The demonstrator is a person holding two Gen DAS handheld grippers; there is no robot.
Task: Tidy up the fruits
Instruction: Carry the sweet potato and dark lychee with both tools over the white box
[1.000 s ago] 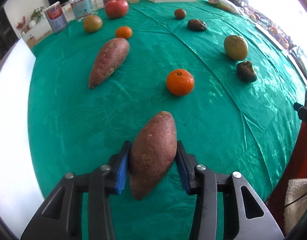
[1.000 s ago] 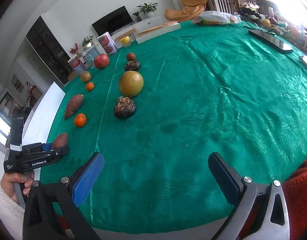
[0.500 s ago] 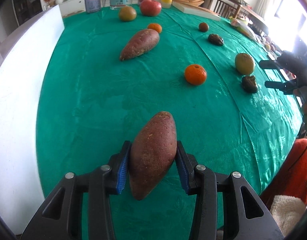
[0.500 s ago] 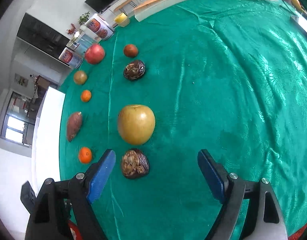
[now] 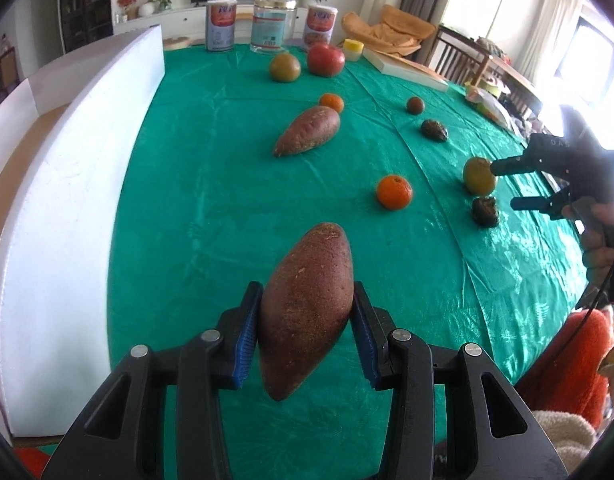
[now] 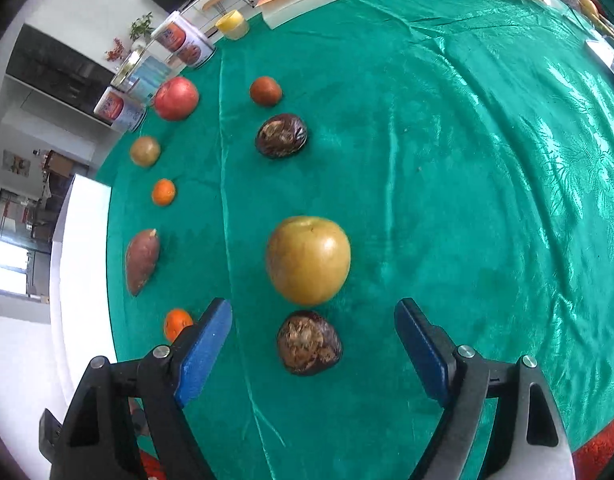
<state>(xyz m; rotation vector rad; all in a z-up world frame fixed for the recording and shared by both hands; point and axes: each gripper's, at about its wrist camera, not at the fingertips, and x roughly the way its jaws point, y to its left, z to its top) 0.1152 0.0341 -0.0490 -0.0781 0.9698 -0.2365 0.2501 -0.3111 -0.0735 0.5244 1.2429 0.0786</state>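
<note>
Sweet potato (image 5: 307, 312) clamped mid-body in left gripper (image 5: 305, 330), lifted off the green cloth (image 5: 187, 220). Long axis runs along the fingers, blunt end forward, tapered tip back toward camera. Set it down parallel to the second sweet potato (image 5: 307, 131) ahead; lower flat before release. Right gripper (image 6: 313, 350) wide, empty, straddling a dark wrinkled fruit (image 6: 309, 343), yellow pear (image 6: 308, 260) just beyond.

I hold reddish-brown sweet potato (image 5: 307, 312) in left tongs (image 5: 305, 330), lengthwise, lifted off green tabletop (image 5: 211, 208). Second sweet potato (image 5: 307, 131) lies farther off, tilted. Near orange (image 5: 394, 192) right of it; small orange (image 5: 331, 103) touching its far end. Yellow-green apple (image 6: 308, 260) upright, wrinkled dark fruit (image 6: 309, 342) just near side, between my right tongs (image 6: 313, 354), untouched. Far: second dark fruit (image 6: 281, 135), small brown fruit (image 6: 265, 90), red apple (image 6: 175, 98), greenish fruit (image 6: 145, 151).
</note>
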